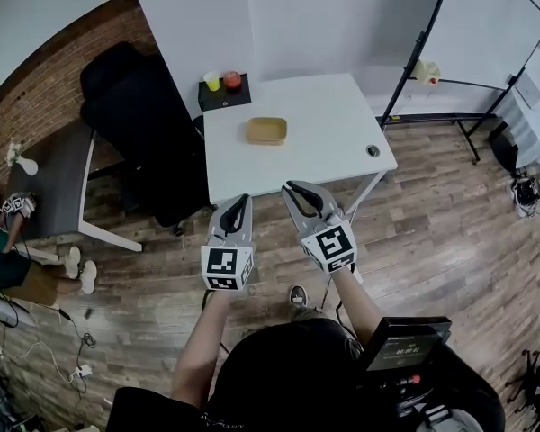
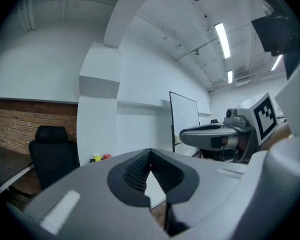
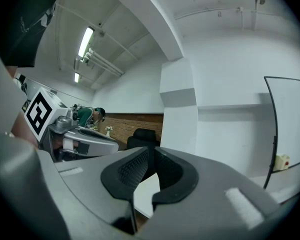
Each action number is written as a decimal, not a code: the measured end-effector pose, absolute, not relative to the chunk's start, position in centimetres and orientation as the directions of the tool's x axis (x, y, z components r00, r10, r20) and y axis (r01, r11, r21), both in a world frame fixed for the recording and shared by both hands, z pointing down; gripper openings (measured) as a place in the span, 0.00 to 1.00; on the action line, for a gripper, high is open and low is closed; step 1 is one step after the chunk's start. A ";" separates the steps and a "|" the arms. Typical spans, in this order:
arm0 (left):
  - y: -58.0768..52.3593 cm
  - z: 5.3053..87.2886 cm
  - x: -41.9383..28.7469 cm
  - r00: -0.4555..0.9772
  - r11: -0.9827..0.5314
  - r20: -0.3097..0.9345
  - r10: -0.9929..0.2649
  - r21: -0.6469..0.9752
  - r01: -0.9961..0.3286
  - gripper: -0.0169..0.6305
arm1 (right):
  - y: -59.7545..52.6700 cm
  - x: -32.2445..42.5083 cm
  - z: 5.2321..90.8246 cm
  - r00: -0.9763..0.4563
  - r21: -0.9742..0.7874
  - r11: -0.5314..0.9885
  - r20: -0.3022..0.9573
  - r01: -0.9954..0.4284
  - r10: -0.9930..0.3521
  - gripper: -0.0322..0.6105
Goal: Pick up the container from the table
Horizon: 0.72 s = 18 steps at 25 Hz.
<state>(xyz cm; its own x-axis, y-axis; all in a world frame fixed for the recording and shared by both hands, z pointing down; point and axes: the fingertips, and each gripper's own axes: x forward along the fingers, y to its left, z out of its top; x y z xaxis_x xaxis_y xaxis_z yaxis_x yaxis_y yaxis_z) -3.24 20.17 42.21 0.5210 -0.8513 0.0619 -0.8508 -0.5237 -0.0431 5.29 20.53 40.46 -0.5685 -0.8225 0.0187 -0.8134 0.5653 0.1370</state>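
A shallow tan container (image 1: pixel 265 130) sits near the middle of the white table (image 1: pixel 333 115). Both grippers are held side by side, level, just short of the table's near edge and apart from the container. My left gripper (image 1: pixel 245 199) (image 2: pixel 150 153) is shut, its black pads meeting at the tips with nothing between them. My right gripper (image 1: pixel 292 188) (image 3: pixel 151 153) stands slightly open, with a narrow empty gap between its pads. In the two gripper views only a strip of the white table shows past the jaws, and the container is hidden.
A black office chair (image 1: pixel 130 106) stands left of the table. Behind the table's far left corner, a small black stand (image 1: pixel 223 95) carries a yellow cup (image 1: pixel 212 81) and a red object (image 1: pixel 232 80). A whiteboard (image 1: pixel 486 25) stands at the right, a grey desk (image 1: pixel 58 174) at the left.
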 end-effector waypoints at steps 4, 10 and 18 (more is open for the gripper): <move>16.9 42.8 -2.0 0.488 -0.491 0.077 -0.870 -0.031 -0.871 0.02 | 17.1 6.6 41.3 -0.619 0.128 0.618 0.035 -0.776 -0.784 0.13; 12.2 44.7 -2.7 0.482 -0.485 0.106 -0.870 -0.006 -0.875 0.02 | 11.9 5.7 43.2 -0.646 0.126 0.650 0.074 -0.750 -0.760 0.14; 3.8 45.8 -5.9 0.517 -0.517 0.091 -0.851 0.024 -0.855 0.02 | 3.7 2.3 45.3 -0.637 0.140 0.651 0.135 -0.746 -0.759 0.14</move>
